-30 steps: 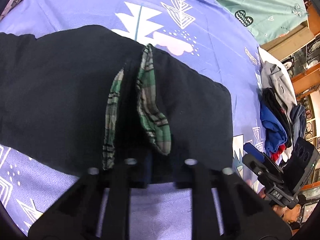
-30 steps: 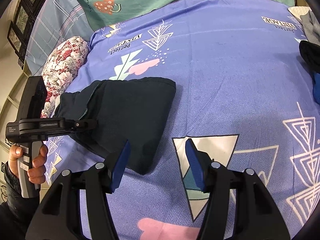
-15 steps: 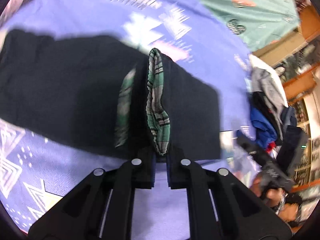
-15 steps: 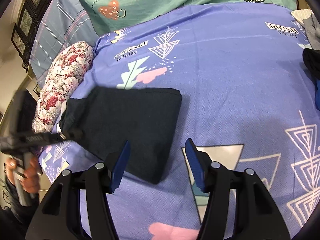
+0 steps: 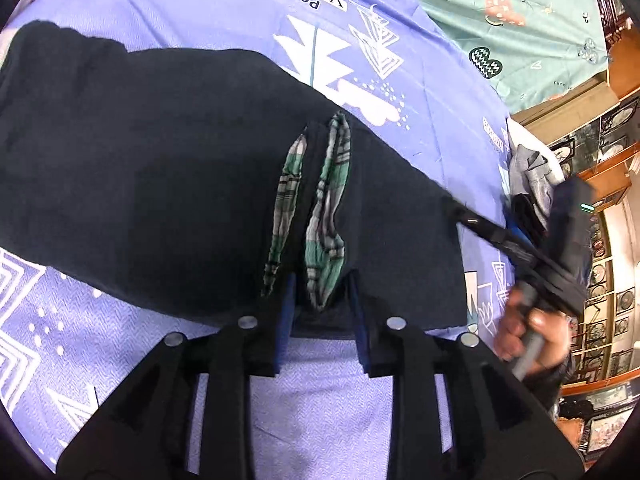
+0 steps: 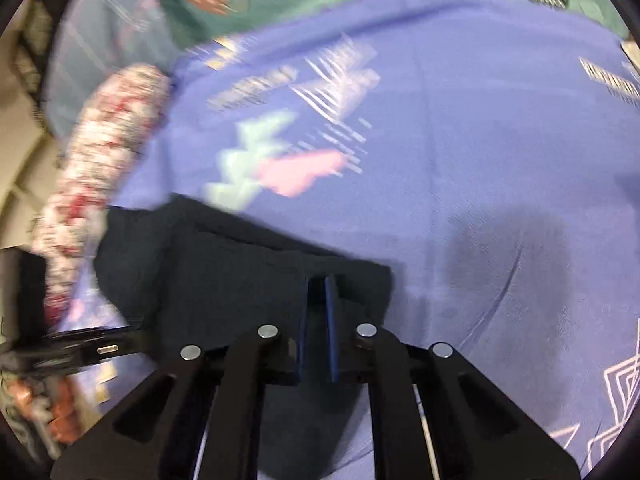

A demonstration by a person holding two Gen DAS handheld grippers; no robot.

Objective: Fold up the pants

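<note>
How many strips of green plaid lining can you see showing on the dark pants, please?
2: a narrower left strip and a wider right strip, side by side on the dark pants, just beyond the left gripper. More lining may be hidden inside.

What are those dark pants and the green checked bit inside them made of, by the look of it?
The dark pants look like thick, matte knit or fleece: no sheen, soft rounded folds. The green checked lining seems a thinner woven cloth, perhaps flannel: its plaid is crisp and it crumples finely. Neither fibre can be told for sure.
</note>
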